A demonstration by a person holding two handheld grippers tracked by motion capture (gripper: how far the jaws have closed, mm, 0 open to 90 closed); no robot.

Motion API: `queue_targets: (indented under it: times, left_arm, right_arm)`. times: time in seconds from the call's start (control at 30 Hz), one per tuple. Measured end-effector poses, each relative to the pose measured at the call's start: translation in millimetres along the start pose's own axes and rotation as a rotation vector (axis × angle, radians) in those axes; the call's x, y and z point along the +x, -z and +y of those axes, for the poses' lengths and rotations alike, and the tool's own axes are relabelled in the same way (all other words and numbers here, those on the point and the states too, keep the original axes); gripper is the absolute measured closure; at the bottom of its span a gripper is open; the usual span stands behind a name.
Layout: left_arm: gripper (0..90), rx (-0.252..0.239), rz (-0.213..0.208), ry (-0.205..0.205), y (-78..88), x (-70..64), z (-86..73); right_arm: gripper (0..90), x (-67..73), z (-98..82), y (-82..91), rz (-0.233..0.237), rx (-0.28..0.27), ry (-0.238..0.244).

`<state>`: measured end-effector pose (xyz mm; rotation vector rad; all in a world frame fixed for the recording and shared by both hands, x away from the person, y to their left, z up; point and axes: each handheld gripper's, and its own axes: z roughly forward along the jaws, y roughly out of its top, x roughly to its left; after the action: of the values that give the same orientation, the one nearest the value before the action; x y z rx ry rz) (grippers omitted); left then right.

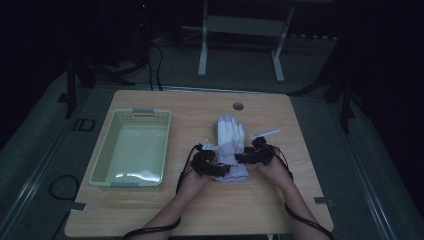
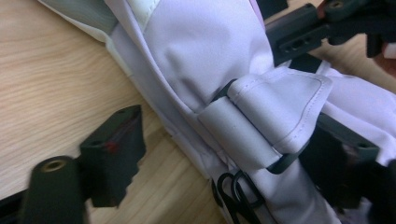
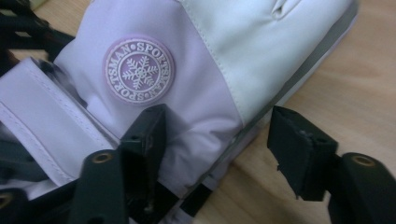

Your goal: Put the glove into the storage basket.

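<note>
I have both grippers at the glove, mid-table beside the basket. Left gripper and right gripper straddle its edges, jaws apart — not pinching. Risk: pads catch one fabric layer — it slips.

The room is dim, its far side almost black, and the light falls mostly on the wooden bench. Beyond the bench a pale metal frame stands on grey floor. Left of the bench, a black cable loops across that floor.
</note>
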<state>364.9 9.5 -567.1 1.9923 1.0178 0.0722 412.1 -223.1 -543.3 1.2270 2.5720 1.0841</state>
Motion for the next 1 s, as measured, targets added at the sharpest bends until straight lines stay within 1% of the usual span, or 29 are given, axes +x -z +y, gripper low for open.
queue_targets:
  times: [0.03, 0.07, 0.1, 0.13, 0.17, 0.2, 0.23, 0.27, 0.37, 0.4, 0.43, 0.47, 0.53, 0.6, 0.67, 0.7, 0.8, 0.87, 0.93, 1.0]
  left_arm:
    - [22.1, 0.006, -0.027, 0.014, -1.0, 2.0, 0.4]
    - [26.5, 0.012, -0.043, 0.025, -1.8, 3.5, 0.8]
    - [26.8, 0.019, -0.049, 0.029, -2.5, 4.5, 1.3]
    - [29.1, 0.024, -0.069, 0.040, -3.0, 5.3, 1.7]
    - [32.8, 0.028, -0.070, 0.038, -3.2, 5.3, 2.3]
    - [33.9, 0.036, -0.070, 0.034, -3.2, 5.3, 3.1]
    - [36.6, 0.043, -0.072, 0.042, -3.2, 5.9, 4.0]
    - [40.7, 0.045, -0.067, 0.037, -2.3, 5.7, 5.1]
    - [50.2, 0.039, -0.044, 0.004, 0.9, 1.9, 7.1]
    - [54.4, 0.036, -0.042, 0.001, 1.3, 1.3, 7.3]
    - [56.5, 0.032, -0.038, -0.006, 2.5, 0.3, 7.6]
    - [59.5, 0.032, -0.038, -0.001, 3.4, -0.1, 8.2]
    - [62.7, 0.032, -0.037, -0.001, 4.9, -1.3, 9.7]
    - [64.9, 0.039, -0.043, -0.003, 7.1, -2.1, 11.7]
    - [65.9, 0.039, -0.044, -0.006, 9.4, -3.1, 13.6]
    - [66.6, 0.038, -0.041, -0.015, 11.2, -3.9, 14.8]
    - [67.6, 0.031, -0.045, -0.020, 17.6, -4.9, 19.2]
    - [67.7, 0.028, -0.041, -0.040, 24.6, -6.8, 24.1]
    - [67.9, 0.030, -0.042, -0.045, 31.1, -8.0, 28.9]
    - [68.0, 0.026, -0.035, -0.060, 37.9, -9.5, 33.5]
  right_arm:
    - [44.3, -2.0, -0.1, -0.6, 0.028, 0.003, -0.024]
    - [46.4, -3.3, -0.6, -1.5, 0.040, 0.007, -0.038]
    - [48.1, -4.0, -1.0, -2.0, 0.052, 0.005, -0.043]
    - [51.7, -4.6, -1.2, -2.0, 0.060, 0.004, -0.045]
    - [54.4, -4.5, -1.4, -2.2, 0.069, 0.004, -0.050]
    - [57.5, -3.8, -1.6, -2.3, 0.071, 0.003, -0.053]
    - [60.9, -2.7, -1.7, -2.5, 0.069, -0.001, -0.053]
    - [65.3, -1.0, -1.9, -2.4, 0.061, -0.006, -0.048]
    - [73.5, 5.8, -1.2, -1.7, 0.013, -0.015, -0.028]
    - [75.8, 10.1, -1.0, -1.2, -0.017, -0.021, -0.016]
    - [77.0, 11.5, -0.9, -1.1, -0.025, -0.023, -0.012]
    - [78.3, 14.4, -0.8, -0.5, -0.044, -0.027, -0.006]
    - [79.6, 18.2, -0.4, 1.2, -0.066, -0.033, 0.003]
    - [80.1, 21.5, 0.4, 3.0, -0.082, -0.036, 0.004]
    - [80.5, 24.6, 2.0, 5.6, -0.096, -0.038, 0.015]
    - [80.8, 26.1, 3.0, 7.1, -0.101, -0.043, 0.014]
    - [81.0, 31.0, 6.6, 13.3, -0.112, -0.064, 0.018]
    - [81.0, 33.6, 9.5, 17.9, -0.109, -0.080, 0.021]
    - [81.1, 36.8, 12.6, 22.8, -0.107, -0.100, 0.021]
    - [81.1, 40.3, 16.8, 27.5, -0.105, -0.110, 0.023]
